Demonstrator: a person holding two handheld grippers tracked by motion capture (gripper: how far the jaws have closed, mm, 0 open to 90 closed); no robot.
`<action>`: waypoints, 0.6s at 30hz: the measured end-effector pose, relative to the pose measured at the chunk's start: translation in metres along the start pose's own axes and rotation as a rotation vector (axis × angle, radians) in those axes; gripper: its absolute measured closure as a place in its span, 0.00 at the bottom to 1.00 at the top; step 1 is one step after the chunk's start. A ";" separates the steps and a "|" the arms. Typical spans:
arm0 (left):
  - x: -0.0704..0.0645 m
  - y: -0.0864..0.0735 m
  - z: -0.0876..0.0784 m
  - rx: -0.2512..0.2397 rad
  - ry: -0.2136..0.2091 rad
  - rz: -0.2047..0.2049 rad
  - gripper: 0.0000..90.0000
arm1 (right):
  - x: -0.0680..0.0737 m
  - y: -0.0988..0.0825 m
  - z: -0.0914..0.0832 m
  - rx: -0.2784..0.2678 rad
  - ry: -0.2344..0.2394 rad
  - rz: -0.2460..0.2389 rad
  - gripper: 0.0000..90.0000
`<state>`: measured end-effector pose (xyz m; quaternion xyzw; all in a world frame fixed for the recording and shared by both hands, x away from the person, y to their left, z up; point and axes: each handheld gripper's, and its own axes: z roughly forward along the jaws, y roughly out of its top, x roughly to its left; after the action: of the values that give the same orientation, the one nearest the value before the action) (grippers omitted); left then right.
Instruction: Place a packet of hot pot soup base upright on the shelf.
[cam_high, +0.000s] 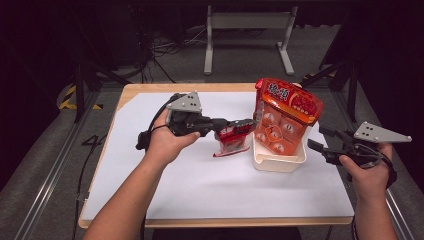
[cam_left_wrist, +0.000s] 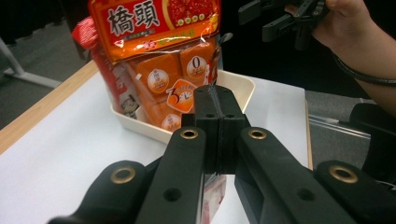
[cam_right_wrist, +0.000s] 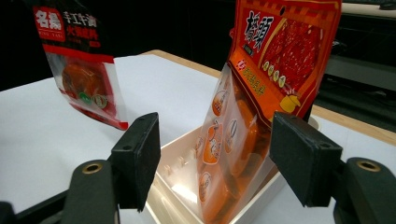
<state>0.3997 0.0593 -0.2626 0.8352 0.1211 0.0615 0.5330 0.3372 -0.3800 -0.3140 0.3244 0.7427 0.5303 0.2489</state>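
The left gripper (cam_high: 246, 122) has its jaws pressed flat together on the top edge of a small red packet (cam_high: 233, 141), which hangs below them just above the white sheet (cam_high: 165, 180) and just beside the cream tray (cam_high: 278, 162). In the left gripper view the packet's clear lower edge peeks out under the closed pads, and the tray stands straight ahead. The right gripper (cam_high: 320, 140) waits with its jaws wide apart and nothing between them, near the tray's right side but clear of it; in the right gripper view the pads (cam_right_wrist: 140, 158) frame the tray without touching. A large orange bag (cam_high: 285, 117) already stands upright in the tray, leaning a little against its far wall, so that part looks done. By my judgement the packet is on its way to join it, and what is left is to bring it over the rim, lower it into the free space in front of the bag and let go. The tray's floor behind the bag is hidden. The small print on both packs is too fine to read.
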 end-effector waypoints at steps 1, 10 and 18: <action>0.000 0.002 0.004 -0.003 -0.007 0.000 1.00 | 0.000 0.000 -0.001 -0.002 0.000 0.000 0.38; -0.001 0.013 0.024 -0.015 -0.040 0.022 1.00 | -0.001 0.002 -0.005 -0.016 -0.001 -0.004 0.38; -0.001 0.019 0.040 -0.023 -0.073 0.038 1.00 | 0.000 0.001 -0.010 -0.021 -0.007 -0.004 0.38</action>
<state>0.4109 0.0169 -0.2624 0.8328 0.0851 0.0421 0.5454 0.3305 -0.3857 -0.3097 0.3222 0.7368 0.5365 0.2558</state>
